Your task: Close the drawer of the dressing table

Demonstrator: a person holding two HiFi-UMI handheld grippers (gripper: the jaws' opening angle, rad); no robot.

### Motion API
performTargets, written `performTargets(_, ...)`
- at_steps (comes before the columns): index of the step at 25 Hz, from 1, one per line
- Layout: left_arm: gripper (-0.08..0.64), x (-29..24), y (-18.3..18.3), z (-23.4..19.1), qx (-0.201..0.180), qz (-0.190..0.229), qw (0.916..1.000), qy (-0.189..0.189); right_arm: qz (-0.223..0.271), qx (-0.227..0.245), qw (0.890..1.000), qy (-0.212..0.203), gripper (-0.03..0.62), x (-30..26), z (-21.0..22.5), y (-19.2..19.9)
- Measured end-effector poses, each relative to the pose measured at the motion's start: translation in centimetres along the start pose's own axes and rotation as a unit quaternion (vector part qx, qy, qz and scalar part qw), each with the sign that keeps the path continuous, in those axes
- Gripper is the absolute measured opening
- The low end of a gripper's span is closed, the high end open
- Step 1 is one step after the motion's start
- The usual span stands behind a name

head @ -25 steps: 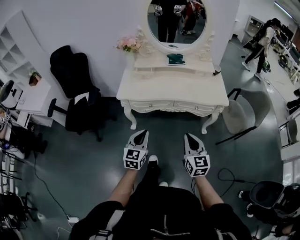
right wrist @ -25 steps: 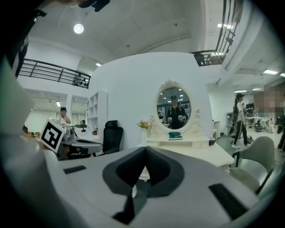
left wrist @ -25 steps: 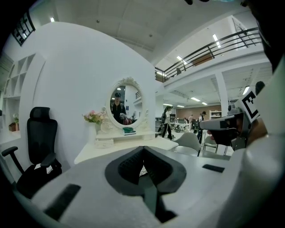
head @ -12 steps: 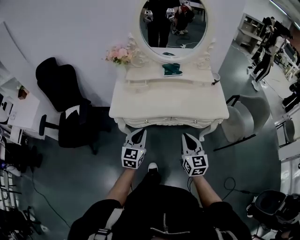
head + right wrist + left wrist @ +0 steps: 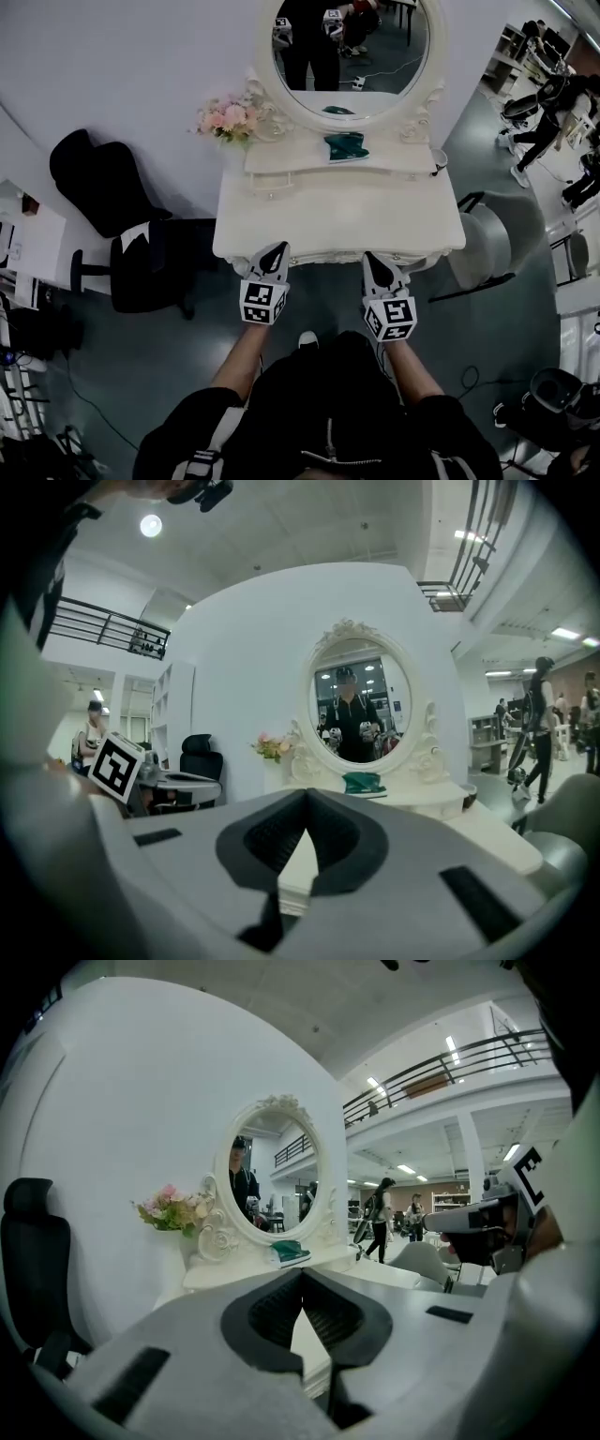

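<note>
Head view: the left claw and right claw point at the front lip of the white bench, the person's arms stretched out behind them. The drawer shows only as a thin strip under that lip, between the two claws. An oval mirror, pink flowers and a green item sit at the back.

Left gripper view: the left claw's jaws meet at the tip, gripping nothing, with the bench edge beyond.

Right gripper view: the right claw is likewise pinched together and empty, facing the mirror
</note>
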State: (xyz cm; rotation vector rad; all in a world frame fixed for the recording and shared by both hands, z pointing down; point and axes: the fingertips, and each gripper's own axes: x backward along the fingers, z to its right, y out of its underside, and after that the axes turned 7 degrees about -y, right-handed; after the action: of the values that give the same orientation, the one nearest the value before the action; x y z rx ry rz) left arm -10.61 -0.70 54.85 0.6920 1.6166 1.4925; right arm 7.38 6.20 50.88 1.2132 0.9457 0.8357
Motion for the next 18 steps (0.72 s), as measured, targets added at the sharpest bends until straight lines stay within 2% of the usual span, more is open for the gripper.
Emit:
performTargets(6, 0.006, -6.0, 0.1, -1.7, 0.009, -0.008, 0.9999, 0.001, -0.013, -0.006, 1.0, 0.001, 0.0, -5.3, 3.8, 0.3)
performTargets(12, 0.006, -13.5, -0.7, -3.7, 0.012, -0.016, 0.9997, -0.013, -0.013, -0.002, 1.0, -0.014, 0.0, -12.2, 9.5, -1.0)
performTargets(18, 0.006, -20.7, -3.6, -6.0, 0.015, -0.014, 0.9991, -0.036, -0.013, 0.001, 0.999, -0.036, 0.0, -18.5, 14.9, -3.4)
